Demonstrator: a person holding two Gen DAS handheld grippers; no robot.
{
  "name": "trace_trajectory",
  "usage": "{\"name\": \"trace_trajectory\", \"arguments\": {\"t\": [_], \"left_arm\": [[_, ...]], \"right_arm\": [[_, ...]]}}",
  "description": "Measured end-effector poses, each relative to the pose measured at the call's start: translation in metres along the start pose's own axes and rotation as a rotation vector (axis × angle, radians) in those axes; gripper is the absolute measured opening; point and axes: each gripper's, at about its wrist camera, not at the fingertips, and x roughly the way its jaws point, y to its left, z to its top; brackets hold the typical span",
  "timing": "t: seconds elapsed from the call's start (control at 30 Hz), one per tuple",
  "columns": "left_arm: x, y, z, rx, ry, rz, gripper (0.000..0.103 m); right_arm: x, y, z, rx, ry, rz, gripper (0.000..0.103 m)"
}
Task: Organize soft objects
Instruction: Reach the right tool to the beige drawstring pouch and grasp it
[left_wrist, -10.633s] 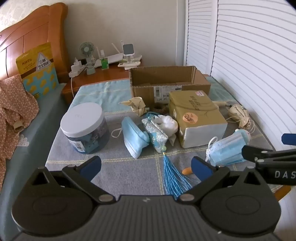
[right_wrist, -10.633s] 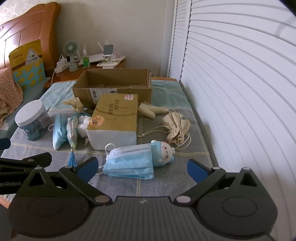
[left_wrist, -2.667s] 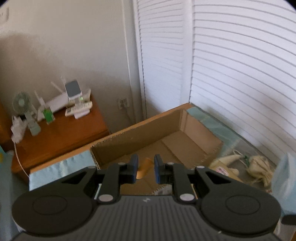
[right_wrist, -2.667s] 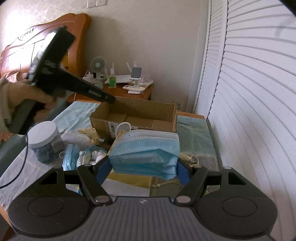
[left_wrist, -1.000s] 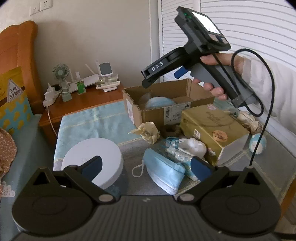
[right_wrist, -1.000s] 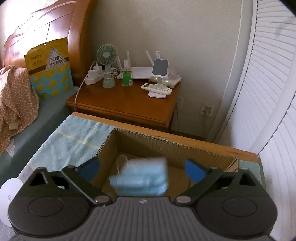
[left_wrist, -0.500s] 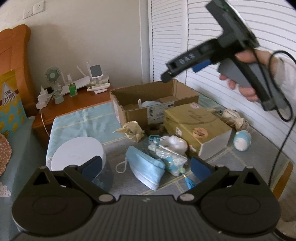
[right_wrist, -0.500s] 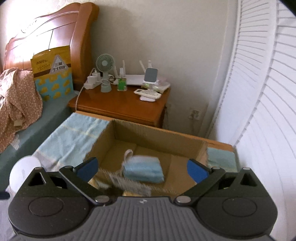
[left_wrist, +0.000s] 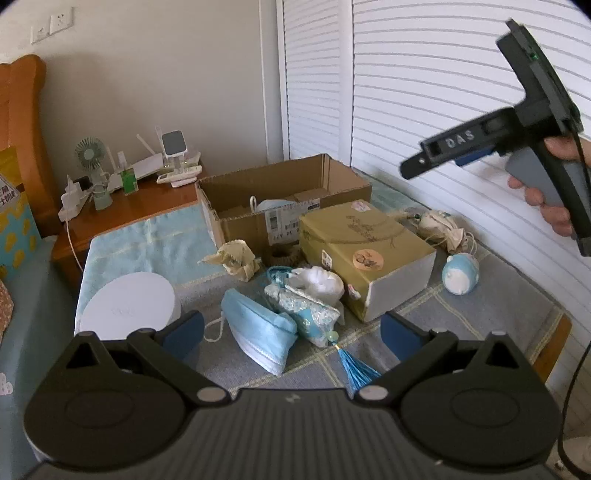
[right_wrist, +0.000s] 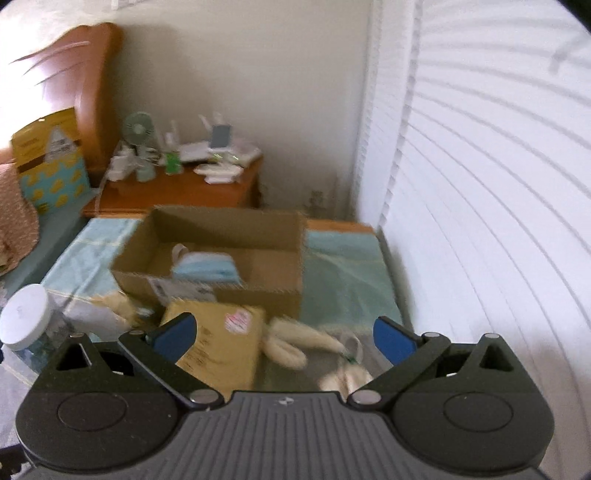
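Two claws are in view, both with their blue-tipped fingers spread wide apart and holding nothing. The left claw (left_wrist: 291, 332) hovers over the near edge of the counter (left_wrist: 480, 321), which is covered by a grey checked cloth. The right claw (right_wrist: 284, 336) is raised above the counter's right side; seen from the left wrist camera, a hand (left_wrist: 554, 199) grips its handle against white slatted doors (left_wrist: 443, 92).

At the far edge of the counter stands an open cardboard box (left_wrist: 284, 199). A folded blue face mask (right_wrist: 205, 271) lies inside it, toward its left half. Just in front of the box sits a closed tan carton (left_wrist: 364, 247).

Several soft things lie on the cloth left of the carton: a second blue face mask (left_wrist: 258, 328) near the front edge, a pale blue patterned pouch (left_wrist: 306, 306) with a blue tassel (left_wrist: 354, 365) touching it, a white plush piece (left_wrist: 319, 280) behind the pouch, and a crumpled cream cloth (left_wrist: 236, 258) near the box. A small blue-and-white plush toy (left_wrist: 461, 275) rests right of the carton, with a cream drawstring bag (left_wrist: 439, 225) behind it near the right edge. A white-lidded jar (left_wrist: 127, 308) stands at the left edge. The right wrist view is motion-blurred.
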Motion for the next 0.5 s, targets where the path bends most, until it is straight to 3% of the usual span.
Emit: {"name": "trace_trajectory", "arguments": {"t": [0.5], "left_arm": [[0.011, -0.001, 0.001, -0.009, 0.036, 0.004, 0.101]], "right_arm": [[0.061, -0.046, -0.026, 0.264, 0.271, -0.077, 0.103]]}}
